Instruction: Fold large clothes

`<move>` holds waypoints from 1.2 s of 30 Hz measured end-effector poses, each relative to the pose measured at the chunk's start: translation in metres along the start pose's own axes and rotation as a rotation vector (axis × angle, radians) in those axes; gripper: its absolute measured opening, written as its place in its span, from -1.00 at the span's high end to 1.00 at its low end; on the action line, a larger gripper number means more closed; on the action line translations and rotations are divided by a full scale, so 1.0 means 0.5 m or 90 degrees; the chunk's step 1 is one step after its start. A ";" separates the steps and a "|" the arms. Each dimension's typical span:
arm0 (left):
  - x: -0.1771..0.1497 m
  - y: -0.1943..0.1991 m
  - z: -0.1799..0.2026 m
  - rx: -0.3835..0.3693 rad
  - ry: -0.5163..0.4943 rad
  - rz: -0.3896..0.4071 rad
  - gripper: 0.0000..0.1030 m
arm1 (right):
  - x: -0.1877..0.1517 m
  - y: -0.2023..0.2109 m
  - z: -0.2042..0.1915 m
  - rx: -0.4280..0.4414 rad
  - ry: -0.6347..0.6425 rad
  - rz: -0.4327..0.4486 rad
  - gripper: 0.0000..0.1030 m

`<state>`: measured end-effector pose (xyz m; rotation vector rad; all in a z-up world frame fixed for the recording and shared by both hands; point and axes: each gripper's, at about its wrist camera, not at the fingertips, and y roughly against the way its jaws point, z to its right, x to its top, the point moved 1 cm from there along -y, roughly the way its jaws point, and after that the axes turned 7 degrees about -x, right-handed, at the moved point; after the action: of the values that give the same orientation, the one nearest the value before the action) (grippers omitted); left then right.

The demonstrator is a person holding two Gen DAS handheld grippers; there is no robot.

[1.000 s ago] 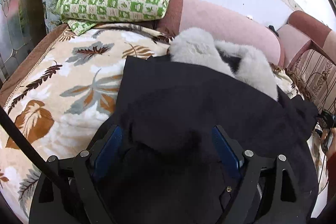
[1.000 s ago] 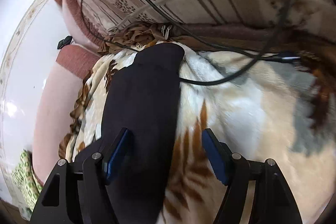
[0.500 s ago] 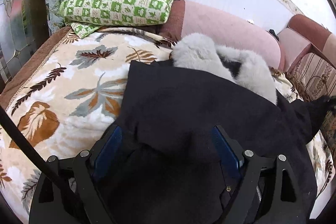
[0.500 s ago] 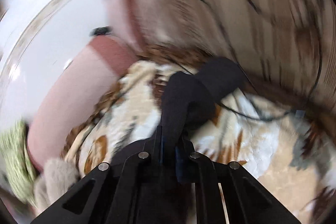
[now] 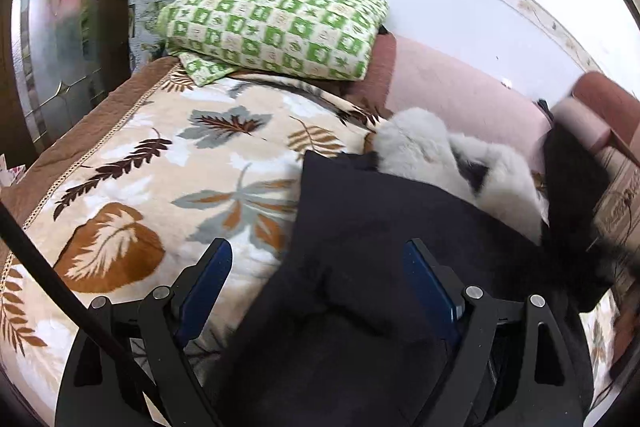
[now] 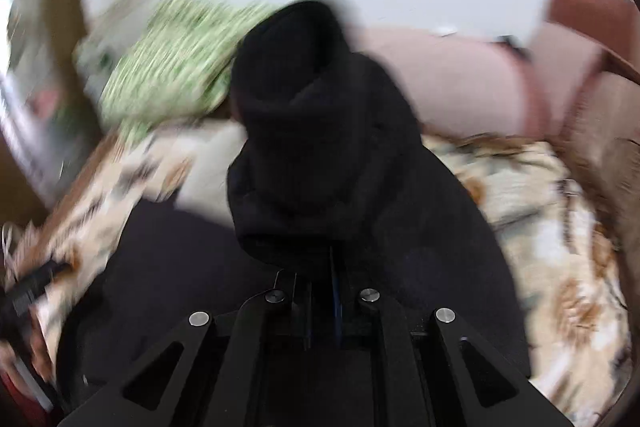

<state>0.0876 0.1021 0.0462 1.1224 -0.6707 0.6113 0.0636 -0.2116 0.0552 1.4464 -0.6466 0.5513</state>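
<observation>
A black coat with a grey fur collar lies on a leaf-patterned blanket. My left gripper is open and hovers over the coat's near edge, fabric between its blue pads. My right gripper is shut on the coat's black sleeve and holds it lifted, the cuff hanging up in front of the lens. The lifted sleeve also shows at the right of the left wrist view. The right wrist view is blurred.
A folded green checked quilt sits at the bed's far end against a white wall. A pink bolster runs along the back. A striped brown cushion stands at the right. A black cable crosses the lower left.
My right gripper closed on the sleeve lying on the blanket, lifted it and swung it left toward the coat's body. My left gripper stayed open over the coat, shifting slightly.
</observation>
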 end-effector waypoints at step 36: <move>-0.031 -0.267 0.292 -0.238 -0.037 -0.294 0.73 | -0.160 0.109 0.169 -0.021 -0.240 0.143 -0.43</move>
<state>0.1503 -0.0790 -0.0040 0.9020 -0.5220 0.0533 -0.0374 -0.2895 0.0394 1.4682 -1.1209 0.4399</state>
